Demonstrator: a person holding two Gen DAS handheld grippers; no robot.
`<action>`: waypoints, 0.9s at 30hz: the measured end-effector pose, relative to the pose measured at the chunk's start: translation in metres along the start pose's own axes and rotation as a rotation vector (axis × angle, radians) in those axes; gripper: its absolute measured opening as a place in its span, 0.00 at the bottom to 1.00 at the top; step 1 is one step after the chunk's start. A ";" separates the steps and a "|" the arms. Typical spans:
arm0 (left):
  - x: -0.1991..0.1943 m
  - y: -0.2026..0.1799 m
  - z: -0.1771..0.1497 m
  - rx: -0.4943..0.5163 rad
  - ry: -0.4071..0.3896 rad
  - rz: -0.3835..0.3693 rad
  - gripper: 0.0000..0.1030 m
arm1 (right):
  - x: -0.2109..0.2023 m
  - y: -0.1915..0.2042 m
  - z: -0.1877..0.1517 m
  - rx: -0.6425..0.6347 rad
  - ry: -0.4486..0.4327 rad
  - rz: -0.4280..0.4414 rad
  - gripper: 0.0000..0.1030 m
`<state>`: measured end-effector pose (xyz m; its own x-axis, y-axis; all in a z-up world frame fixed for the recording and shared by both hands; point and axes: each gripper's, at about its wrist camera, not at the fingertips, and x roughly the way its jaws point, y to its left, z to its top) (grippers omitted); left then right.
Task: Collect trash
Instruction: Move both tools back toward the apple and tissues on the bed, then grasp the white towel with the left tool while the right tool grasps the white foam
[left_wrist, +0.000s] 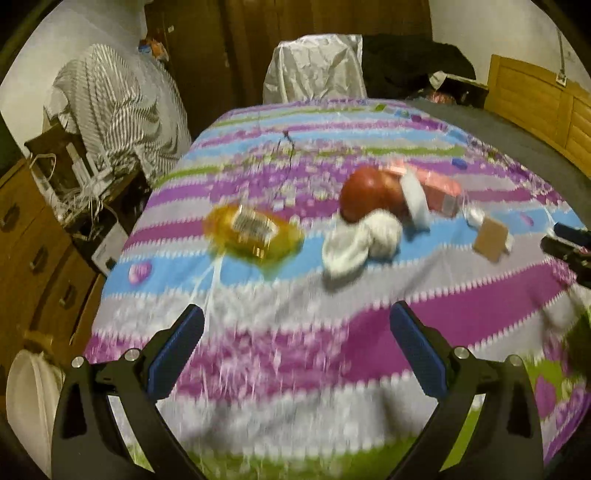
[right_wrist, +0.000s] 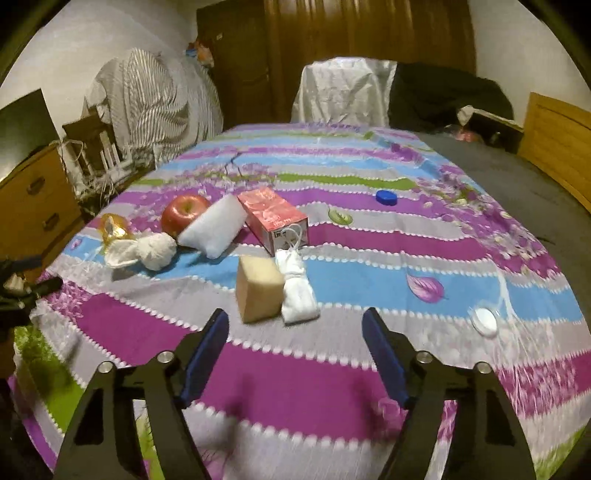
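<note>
Apple (right_wrist: 184, 215) left of carton (right_wrist: 271, 221), on bedspread (right_wrist: 369, 236).

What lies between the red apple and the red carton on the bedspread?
A white foam block lies between the red apple and the red carton, clearest in the right wrist view.

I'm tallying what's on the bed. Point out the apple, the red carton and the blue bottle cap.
apple (right_wrist: 184, 214): right wrist view, red skin.
red carton (right_wrist: 271, 218): right wrist view, top face.
blue bottle cap (right_wrist: 386, 198): right wrist view, top.

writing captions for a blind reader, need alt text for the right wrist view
An open right gripper, holding nothing, hovers over a bed with a striped purple, blue and grey bedspread. Ahead lie a tan sponge, a small white pouch, a red box, an apple and a blue bottle cap.
</note>
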<state>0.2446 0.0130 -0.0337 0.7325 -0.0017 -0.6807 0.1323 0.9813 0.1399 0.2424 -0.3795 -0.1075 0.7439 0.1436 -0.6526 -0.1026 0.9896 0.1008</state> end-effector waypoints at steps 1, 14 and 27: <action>0.002 -0.001 0.004 0.010 -0.010 -0.005 0.94 | 0.005 0.001 0.003 -0.001 0.010 0.012 0.65; 0.066 -0.040 0.050 0.195 -0.062 -0.163 0.94 | 0.045 0.039 0.026 -0.107 0.030 0.106 0.56; 0.090 -0.047 0.045 0.125 -0.001 -0.345 0.30 | 0.032 0.012 0.041 0.033 -0.001 0.169 0.56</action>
<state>0.3343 -0.0415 -0.0689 0.6314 -0.3284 -0.7025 0.4520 0.8919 -0.0107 0.2921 -0.3634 -0.0970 0.7184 0.3083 -0.6236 -0.2045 0.9504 0.2342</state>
